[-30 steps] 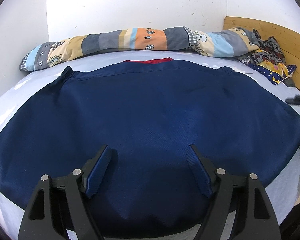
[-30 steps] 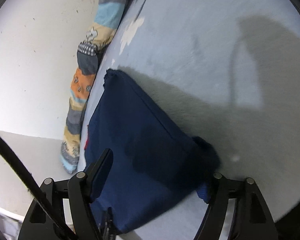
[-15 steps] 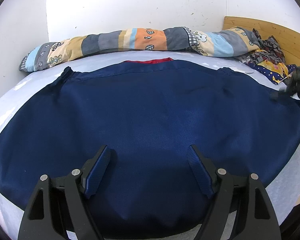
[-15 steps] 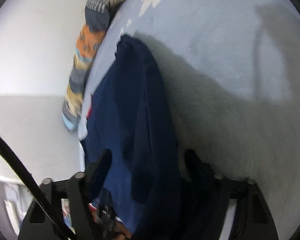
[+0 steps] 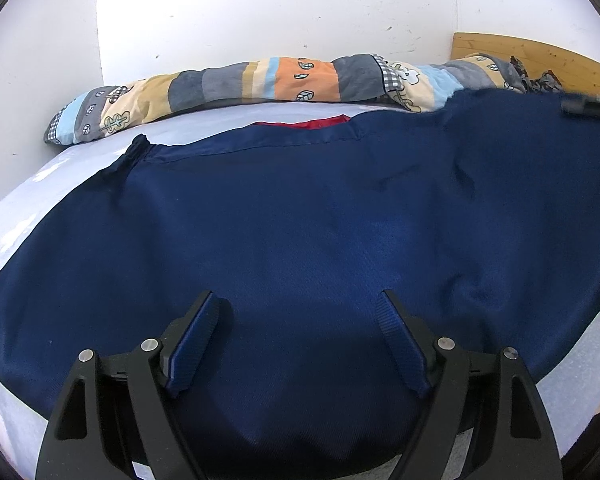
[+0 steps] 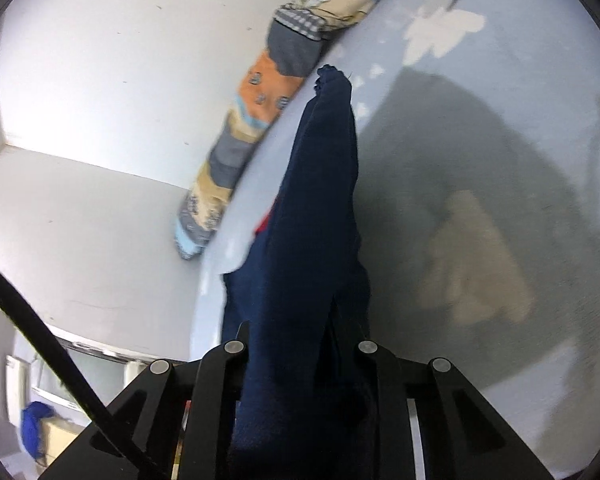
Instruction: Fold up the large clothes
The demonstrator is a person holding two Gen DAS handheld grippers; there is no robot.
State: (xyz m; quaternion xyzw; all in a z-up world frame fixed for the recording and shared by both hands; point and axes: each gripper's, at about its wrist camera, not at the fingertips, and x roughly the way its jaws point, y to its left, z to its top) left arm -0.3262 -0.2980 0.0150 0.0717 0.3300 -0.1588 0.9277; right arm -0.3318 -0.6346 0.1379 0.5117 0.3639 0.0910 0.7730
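The left gripper is spread wide above the near part of the navy garment, gripping nothing. The right gripper is pinched on the garment's right edge, which is raised off the light blue bed. Beyond lies a patchwork quilt; judged from this, the first fold is only starting.

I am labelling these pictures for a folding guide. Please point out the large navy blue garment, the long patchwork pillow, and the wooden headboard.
Large navy blue garment [image 5: 300,220]: left wrist view, middle of the spread cloth.
Long patchwork pillow [image 5: 304,80]: left wrist view, orange patch.
Wooden headboard [image 5: 500,46]: left wrist view, top plank.
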